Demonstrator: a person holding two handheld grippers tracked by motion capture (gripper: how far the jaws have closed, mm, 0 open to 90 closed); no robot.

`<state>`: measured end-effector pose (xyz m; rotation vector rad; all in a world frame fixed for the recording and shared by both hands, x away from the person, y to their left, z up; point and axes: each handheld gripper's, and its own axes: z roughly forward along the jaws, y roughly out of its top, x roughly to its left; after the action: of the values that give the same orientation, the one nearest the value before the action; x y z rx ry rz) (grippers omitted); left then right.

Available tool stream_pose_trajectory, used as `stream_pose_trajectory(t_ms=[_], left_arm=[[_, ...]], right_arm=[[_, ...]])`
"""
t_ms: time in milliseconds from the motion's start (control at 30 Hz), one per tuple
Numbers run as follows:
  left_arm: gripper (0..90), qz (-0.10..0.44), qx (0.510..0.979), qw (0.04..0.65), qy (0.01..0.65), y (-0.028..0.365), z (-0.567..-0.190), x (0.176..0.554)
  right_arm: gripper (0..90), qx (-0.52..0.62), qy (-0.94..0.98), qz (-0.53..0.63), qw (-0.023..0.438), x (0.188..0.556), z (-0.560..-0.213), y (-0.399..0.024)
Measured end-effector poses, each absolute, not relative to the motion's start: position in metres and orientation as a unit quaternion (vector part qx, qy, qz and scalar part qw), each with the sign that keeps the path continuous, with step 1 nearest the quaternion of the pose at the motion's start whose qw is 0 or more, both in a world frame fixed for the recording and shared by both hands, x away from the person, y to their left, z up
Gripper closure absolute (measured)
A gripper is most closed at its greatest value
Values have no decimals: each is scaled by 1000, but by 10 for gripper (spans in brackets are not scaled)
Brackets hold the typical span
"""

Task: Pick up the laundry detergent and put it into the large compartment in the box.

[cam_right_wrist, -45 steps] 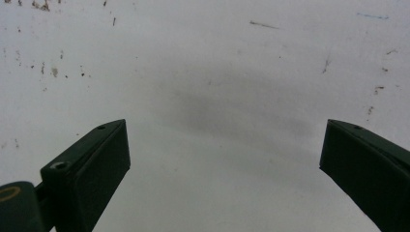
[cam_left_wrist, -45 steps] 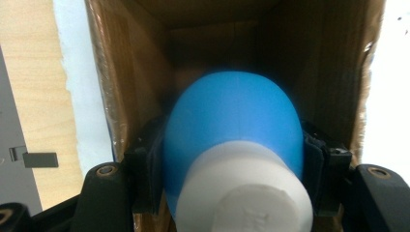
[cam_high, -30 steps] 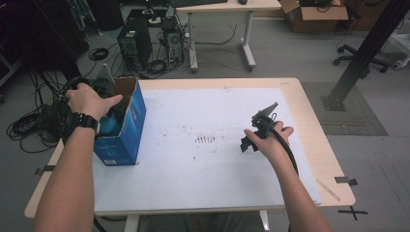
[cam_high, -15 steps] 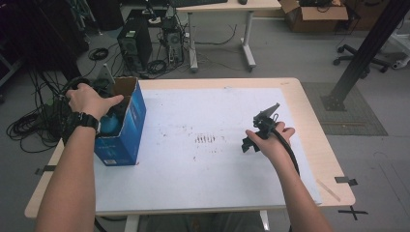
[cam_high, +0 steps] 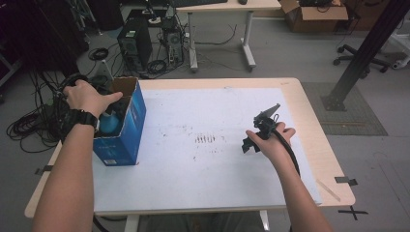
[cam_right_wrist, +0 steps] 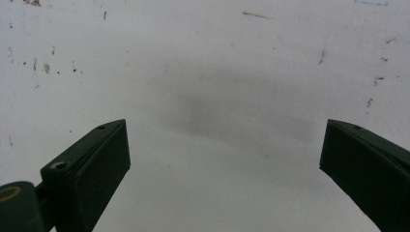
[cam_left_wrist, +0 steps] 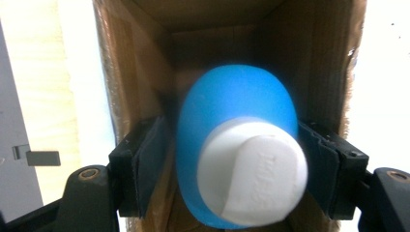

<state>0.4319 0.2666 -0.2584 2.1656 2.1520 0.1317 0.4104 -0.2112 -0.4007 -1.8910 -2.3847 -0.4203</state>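
Note:
A blue cardboard box [cam_high: 123, 140] stands open-topped at the table's left edge. Inside it is a blue bottle [cam_high: 110, 123] with a white cap. A hand reaches into the box from above with my left gripper [cam_left_wrist: 232, 130]. In the left gripper view the blue bottle [cam_left_wrist: 232, 96] sits cap-up between the two black pads [cam_left_wrist: 150, 159], which press close on its sides, with the brown box walls [cam_left_wrist: 130, 72] around it. My right gripper [cam_high: 248, 143] is held low over the white sheet [cam_high: 193, 106] at the right of the table. It stands open [cam_right_wrist: 225, 125] with nothing between its jaws.
Dark smudges [cam_high: 208, 139] mark the middle of the sheet. The bare wooden table rim [cam_high: 314, 125] runs along the right. On the floor behind are computer towers [cam_high: 130, 41], cables [cam_high: 29, 125], another desk [cam_high: 217, 7] and a black post [cam_high: 362, 58].

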Motion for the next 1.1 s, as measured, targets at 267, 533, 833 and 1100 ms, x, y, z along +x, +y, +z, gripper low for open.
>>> stream_pose_trajectory(t_ms=[267, 533, 833, 1100], left_arm=[[278, 48, 709, 45, 703, 266, -247, 431], [237, 48, 708, 49, 702, 262, -234, 429], [211, 54, 712, 43, 699, 257, -218, 428], [201, 67, 713, 48, 696, 252, -198, 426]], right_arm=[[40, -616, -775, -137, 36, 410, -400, -212], [39, -614, -776, -139, 35, 409, -399, -213], [39, -615, -775, -141, 36, 408, -399, -214], [39, -613, -775, -145, 37, 408, -397, -213]])
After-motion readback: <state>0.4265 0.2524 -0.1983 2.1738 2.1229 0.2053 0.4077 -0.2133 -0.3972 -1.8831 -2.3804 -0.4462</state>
